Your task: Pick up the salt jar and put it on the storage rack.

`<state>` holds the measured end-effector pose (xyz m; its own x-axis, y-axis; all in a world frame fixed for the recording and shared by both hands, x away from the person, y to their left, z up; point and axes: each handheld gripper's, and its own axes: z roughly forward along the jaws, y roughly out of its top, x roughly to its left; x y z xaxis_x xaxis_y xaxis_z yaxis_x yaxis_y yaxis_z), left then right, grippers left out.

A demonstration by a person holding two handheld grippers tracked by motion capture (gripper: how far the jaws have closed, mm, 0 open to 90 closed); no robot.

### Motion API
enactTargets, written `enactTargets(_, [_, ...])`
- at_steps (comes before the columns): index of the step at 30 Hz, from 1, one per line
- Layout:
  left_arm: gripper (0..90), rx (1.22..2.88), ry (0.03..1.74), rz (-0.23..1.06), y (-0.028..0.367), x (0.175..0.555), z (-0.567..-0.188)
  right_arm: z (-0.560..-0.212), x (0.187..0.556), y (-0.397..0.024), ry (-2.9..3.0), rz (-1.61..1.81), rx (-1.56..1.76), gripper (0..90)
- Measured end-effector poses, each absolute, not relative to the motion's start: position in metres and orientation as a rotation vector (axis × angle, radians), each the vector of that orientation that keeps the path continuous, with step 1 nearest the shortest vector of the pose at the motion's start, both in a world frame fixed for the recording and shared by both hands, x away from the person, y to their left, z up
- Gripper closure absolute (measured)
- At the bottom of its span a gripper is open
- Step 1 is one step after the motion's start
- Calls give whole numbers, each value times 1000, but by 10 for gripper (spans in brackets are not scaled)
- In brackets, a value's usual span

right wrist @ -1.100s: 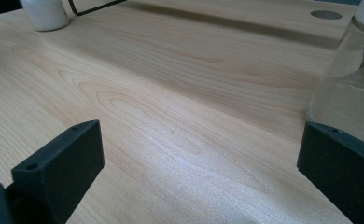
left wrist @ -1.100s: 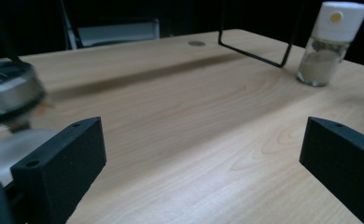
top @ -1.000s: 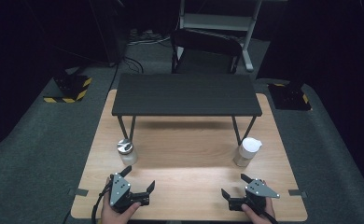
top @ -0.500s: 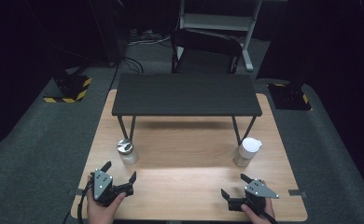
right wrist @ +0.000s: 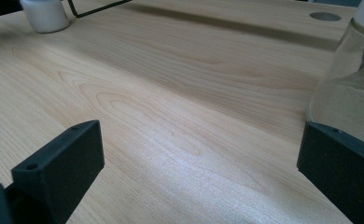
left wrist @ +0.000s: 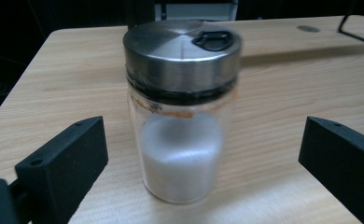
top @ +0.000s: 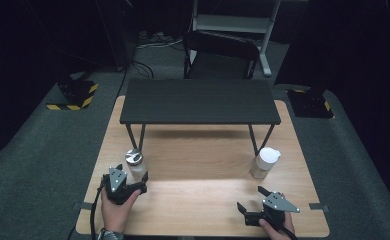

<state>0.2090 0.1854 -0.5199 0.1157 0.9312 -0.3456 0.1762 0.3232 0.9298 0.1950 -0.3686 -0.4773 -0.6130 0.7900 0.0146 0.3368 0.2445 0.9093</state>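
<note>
Glass and brushed steel make the jar [top: 134, 163], which stands upright on the wooden table [top: 203, 210] near the front left leg of the black shelf [top: 198, 101]. From the high view, the left gripper [top: 130, 184] sits just in front of this jar, with its jaws wide and pointing at it. The right gripper [top: 250, 205] rests low near the front edge, also wide, and it holds nothing. A second jar with a white lid [top: 265, 162] stands to the right, near the other front leg, well apart from the first one.

From the left gripper view, the jar [left wrist: 182, 107] stands between the 2 black jaws, nearer to the left jaw, and neither jaw touches it. White powder fills the lower part. I judge that the step in hand is to grasp this jar. To do it well, the hand should go a little more forward and shift a little left, so the glass body sits in the middle of the jaws, and then close on the glass below the steel lid [left wrist: 182, 53], slowly, because smooth glass can slip or tip.

From the right gripper view, the jaws are wide over bare wood, the white-lid jar [right wrist: 353, 88] is close at the right edge, and the steel-lid jar [right wrist: 44, 14] is far off. This hand can wait.
</note>
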Motion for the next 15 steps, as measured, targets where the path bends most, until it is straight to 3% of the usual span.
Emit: enactTargets(15, [136, 1083, 1418, 789, 179, 234, -526, -478, 194, -370, 2060, 1351, 1034, 5])
